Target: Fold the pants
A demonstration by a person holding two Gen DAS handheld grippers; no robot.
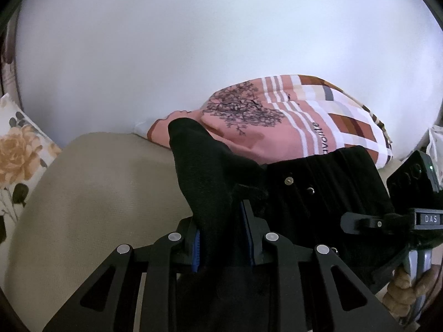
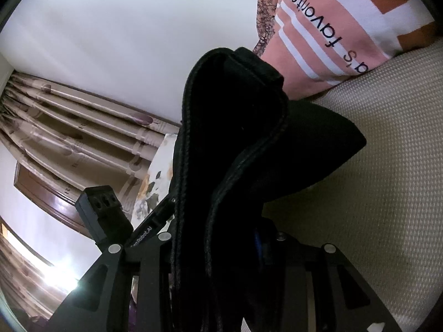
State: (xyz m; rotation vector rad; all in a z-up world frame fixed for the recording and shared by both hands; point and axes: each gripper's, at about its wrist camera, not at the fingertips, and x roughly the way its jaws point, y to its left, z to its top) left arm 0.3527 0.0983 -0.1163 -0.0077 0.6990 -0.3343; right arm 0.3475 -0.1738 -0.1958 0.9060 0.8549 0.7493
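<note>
Both tools are clamped on the same garment. Left tool (image 1: 224, 238) has its blue-lined pads drawn in narrow on a thick bunch of the black pants (image 1: 318, 188), with a loose corner of cloth standing up past the fingertips. Right tool (image 2: 221, 249) grips a stack of doubled black fabric, the stitched seams of several layers running up between its jaws, so it holds a folded edge rather than a single ply. In the left wrist view the right tool shows at the right margin, pinching the far side of the same edge, near what looks like the waistband with its snaps.

Pinching two points of one edge seems meant to keep that edge taut and level, so the pants can be carried as a flat sheet and laid over on themselves; I judge a fold is in hand, not finished.

The pants hang lifted between the tools above the beige bed (image 1: 97, 193), toward its head edge where a pink striped pillow (image 1: 277, 121) lies against the white wall. A floral cushion (image 1: 19, 149) sits at the bed's left edge.

No container appears in either view.
</note>
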